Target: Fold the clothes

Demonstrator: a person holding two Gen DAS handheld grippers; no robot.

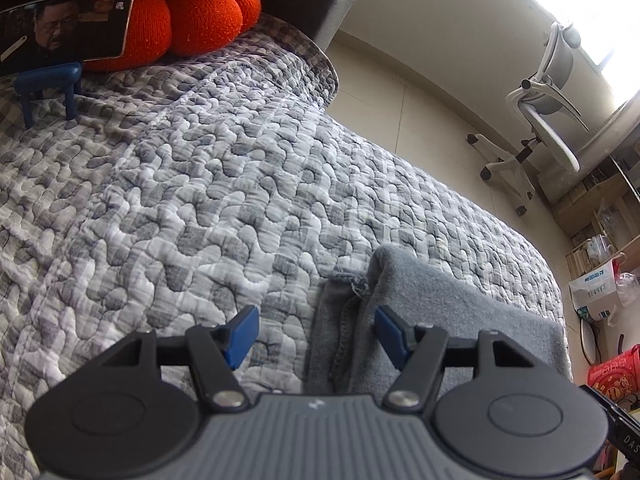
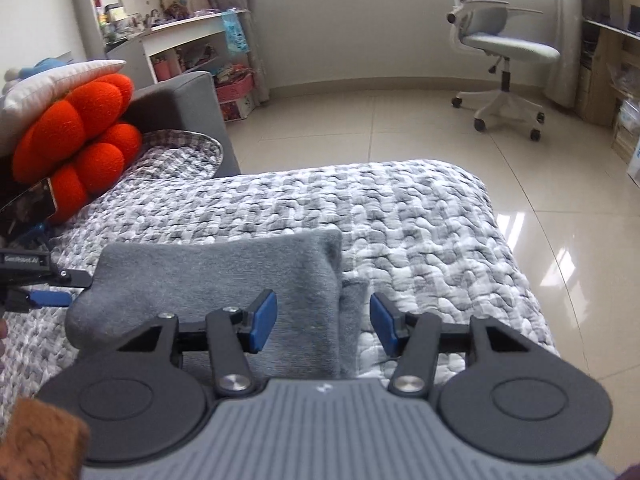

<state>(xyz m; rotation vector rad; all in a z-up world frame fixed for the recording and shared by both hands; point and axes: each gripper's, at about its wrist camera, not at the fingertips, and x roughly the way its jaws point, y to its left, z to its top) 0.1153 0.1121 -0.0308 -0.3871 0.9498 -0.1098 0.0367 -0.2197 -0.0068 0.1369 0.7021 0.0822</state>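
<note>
A folded grey garment (image 2: pixel 224 280) lies on the grey-and-white quilted bed cover (image 2: pixel 400 216). In the left wrist view the garment (image 1: pixel 460 312) shows its left edge and a stitched seam. My left gripper (image 1: pixel 316 334) is open, its jaws straddling that left edge just above the cloth. My right gripper (image 2: pixel 323 322) is open over the garment's right edge, with nothing between the pads. The left gripper's blue fingertip (image 2: pixel 50 298) shows at the garment's left end in the right wrist view.
An orange knotted cushion (image 2: pixel 76 144) and a phone on a blue stand (image 1: pixel 60 32) sit at the head of the bed. A grey sofa arm (image 2: pixel 176 100), a white office chair (image 2: pixel 504 52) on tiled floor, and cluttered shelves (image 2: pixel 176 40) lie beyond.
</note>
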